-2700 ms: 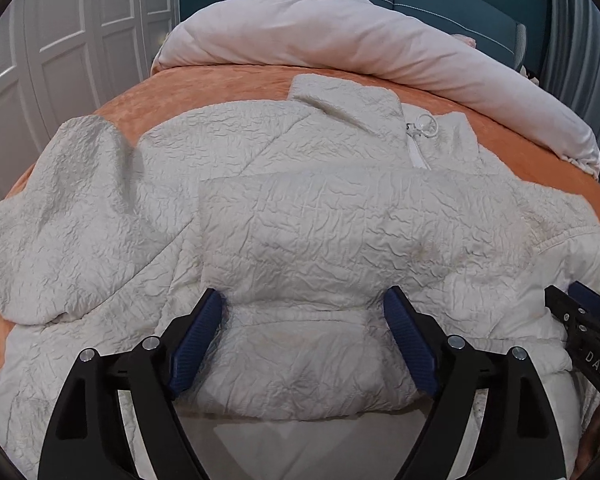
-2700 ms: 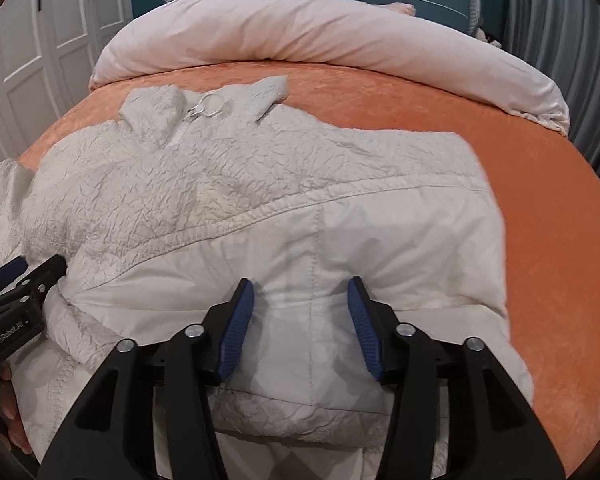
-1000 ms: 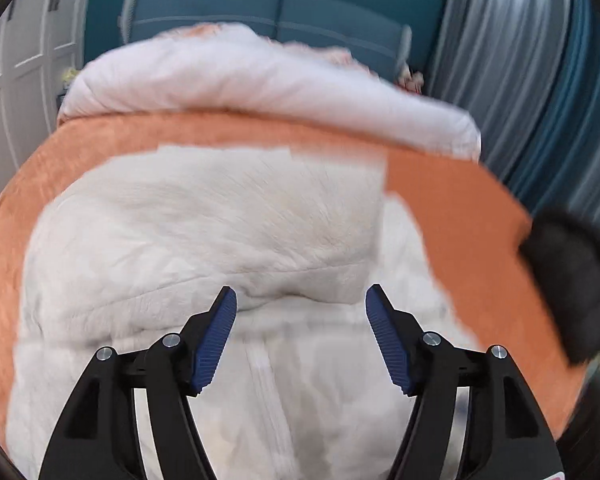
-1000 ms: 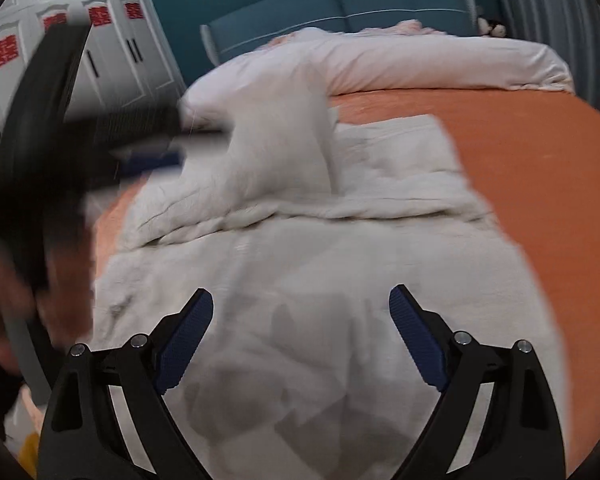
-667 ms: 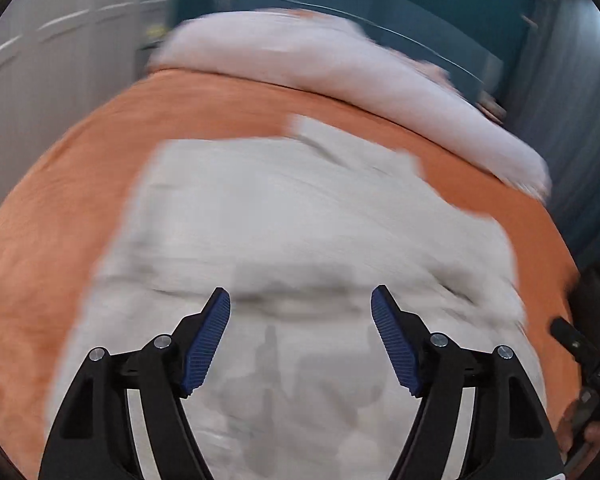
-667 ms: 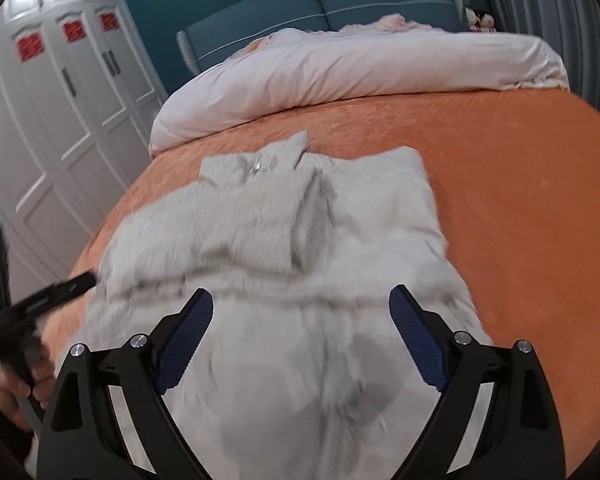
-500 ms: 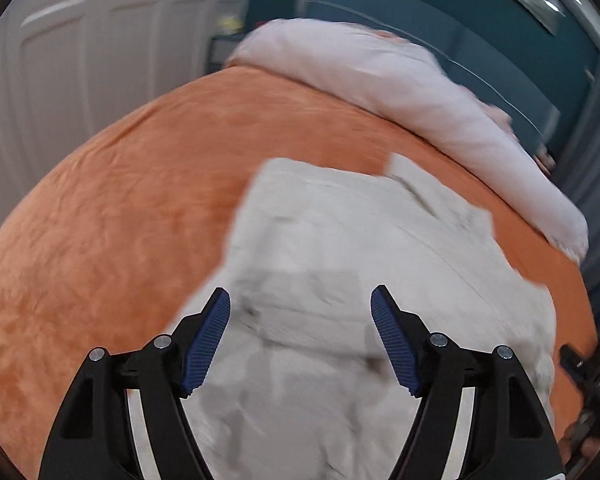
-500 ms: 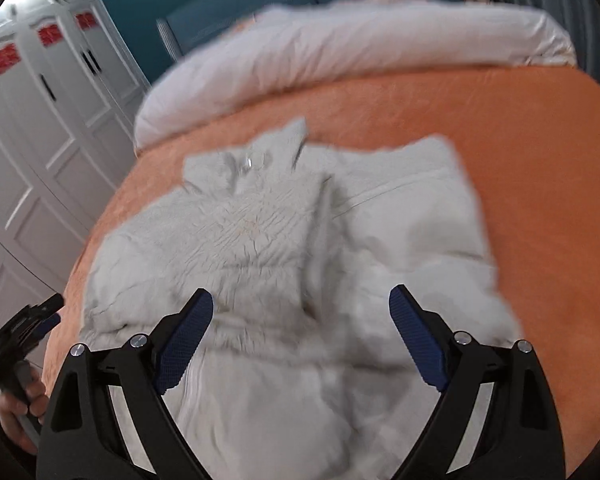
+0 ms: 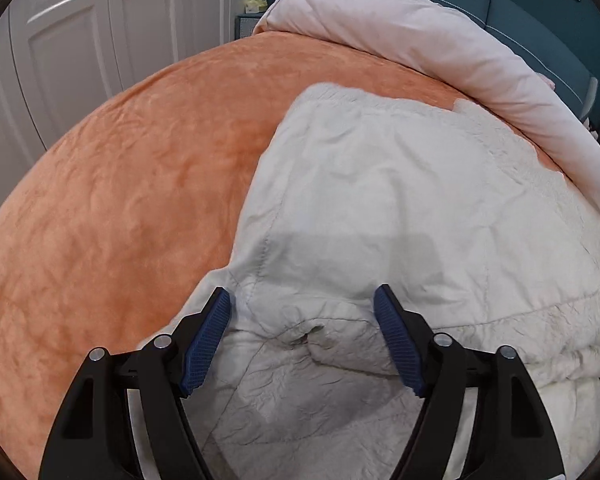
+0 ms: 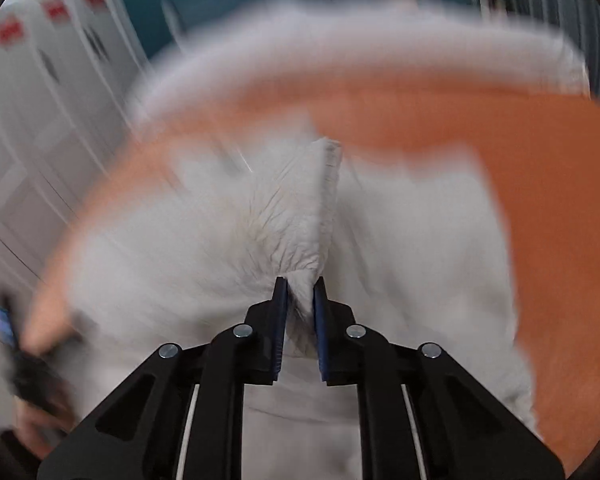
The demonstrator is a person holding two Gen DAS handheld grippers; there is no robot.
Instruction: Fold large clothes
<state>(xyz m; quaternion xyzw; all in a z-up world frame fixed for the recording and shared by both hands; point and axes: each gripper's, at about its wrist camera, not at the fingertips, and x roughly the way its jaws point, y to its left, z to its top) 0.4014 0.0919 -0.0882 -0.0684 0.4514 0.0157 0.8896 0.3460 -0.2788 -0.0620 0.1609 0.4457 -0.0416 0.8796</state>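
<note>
Orange bedspread [image 9: 120, 184] beneath white jacket [image 9: 380, 208]

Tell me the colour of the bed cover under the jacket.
Orange bed cover, clearest in the left wrist view.

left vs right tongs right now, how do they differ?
Opening: the left tongs are spread wide, while the right tongs are pinched nearly closed.
Load: the left tongs grip nothing, with the white jacket lying flat between the pads; the right tongs clamp a bunched ridge of the jacket.
View: the left wrist view is sharp, the right is motion-blurred.
Shared: black frames, blue pads, both over the jacket on the orange bedspread.
</note>
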